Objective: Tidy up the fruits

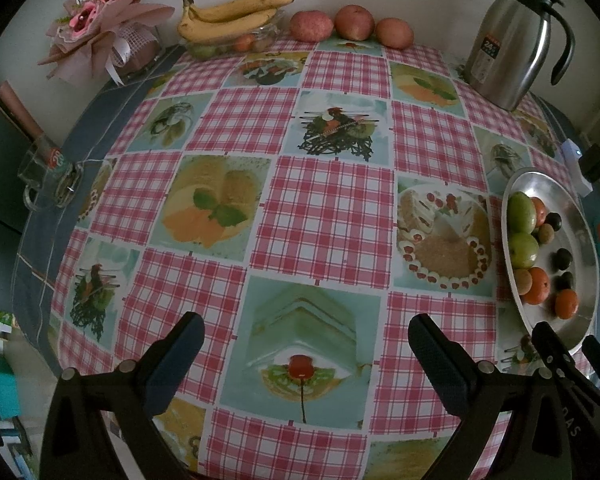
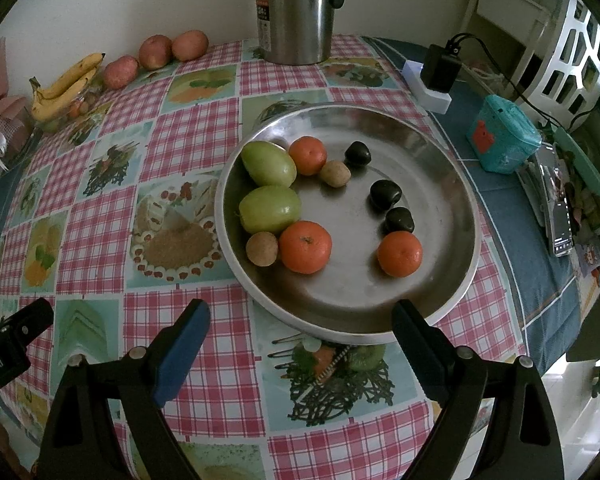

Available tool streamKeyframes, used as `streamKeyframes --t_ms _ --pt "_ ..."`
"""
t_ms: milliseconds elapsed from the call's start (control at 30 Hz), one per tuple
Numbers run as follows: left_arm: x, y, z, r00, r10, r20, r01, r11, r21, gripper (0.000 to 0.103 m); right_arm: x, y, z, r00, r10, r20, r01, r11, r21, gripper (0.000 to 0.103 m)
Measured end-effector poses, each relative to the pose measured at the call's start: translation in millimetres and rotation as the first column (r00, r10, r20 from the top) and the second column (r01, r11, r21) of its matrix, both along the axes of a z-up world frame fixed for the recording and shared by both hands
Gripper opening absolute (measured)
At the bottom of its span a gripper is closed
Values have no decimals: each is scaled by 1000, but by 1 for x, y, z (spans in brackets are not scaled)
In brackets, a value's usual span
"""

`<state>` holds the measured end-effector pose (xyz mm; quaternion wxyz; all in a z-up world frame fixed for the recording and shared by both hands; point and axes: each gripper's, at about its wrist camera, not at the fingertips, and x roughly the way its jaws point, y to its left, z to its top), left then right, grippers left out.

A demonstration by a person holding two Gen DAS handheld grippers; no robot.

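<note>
A round metal plate [image 2: 440, 184] on the checked tablecloth holds two green fruits [image 2: 270, 208], three oranges [image 2: 305, 247], two small brown fruits [image 2: 262, 249] and three dark ones [image 2: 385, 195]. My right gripper [image 2: 300, 344] is open and empty, just in front of the plate's near rim. My left gripper [image 1: 306, 354] is open and empty above the cloth, left of the plate [image 1: 580, 240]. Bananas [image 1: 228, 16] lie on a clear box of fruit, with three red apples [image 1: 354, 22] beside them, by the far wall.
A steel thermos jug [image 1: 508, 44] stands at the back right, also in the right wrist view [image 2: 296, 12]. A pink bouquet [image 1: 96, 28] and a glass mug [image 1: 44, 176] are at the left. A charger [image 2: 436, 76] and teal box [image 2: 500, 136] lie right of the plate.
</note>
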<state>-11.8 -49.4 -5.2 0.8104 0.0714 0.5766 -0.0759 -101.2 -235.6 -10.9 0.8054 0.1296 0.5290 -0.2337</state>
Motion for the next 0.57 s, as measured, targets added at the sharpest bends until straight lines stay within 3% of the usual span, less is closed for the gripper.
streamKeyframes --t_ms 567 --pt "-1 -1 2 1000 -7 6 7 1000 8 103 1 -1 -2 1000 4 -7 -4 1000 4 92"
